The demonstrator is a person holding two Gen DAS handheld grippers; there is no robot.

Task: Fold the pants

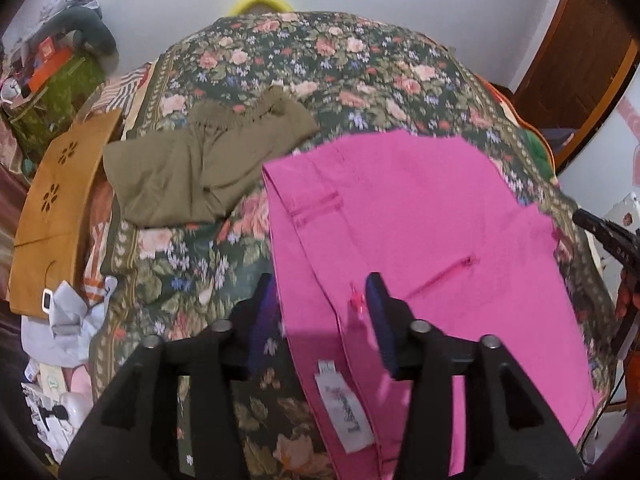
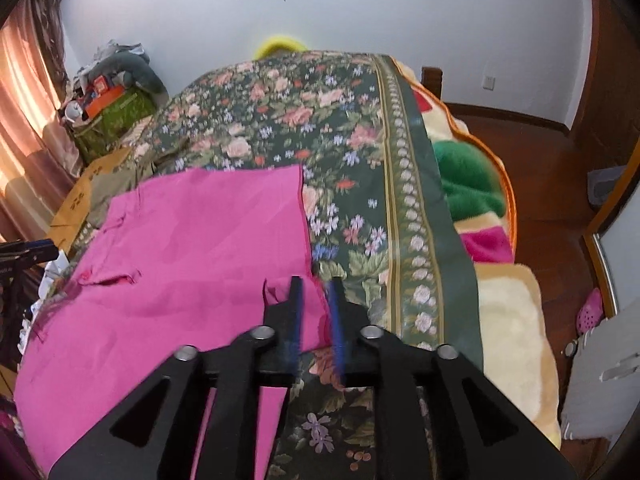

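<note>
Left wrist view: pink pants (image 1: 420, 216) lie flat on the bed (image 1: 320, 64), beside the olive garment (image 1: 200, 168); left tongs (image 1: 320, 296) spread wide astride the waistband; right tongs (image 2: 316, 292) pinch the hem corner; thin fabric might slip, skewing the fold.

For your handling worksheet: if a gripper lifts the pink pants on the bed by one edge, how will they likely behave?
The pink pants will probably drape and sag rather than hold shape, since they lie thin and flat with soft creases. They look light. Pushed, they may bunch up on the floral bedspread, as at the right gripper.
</note>
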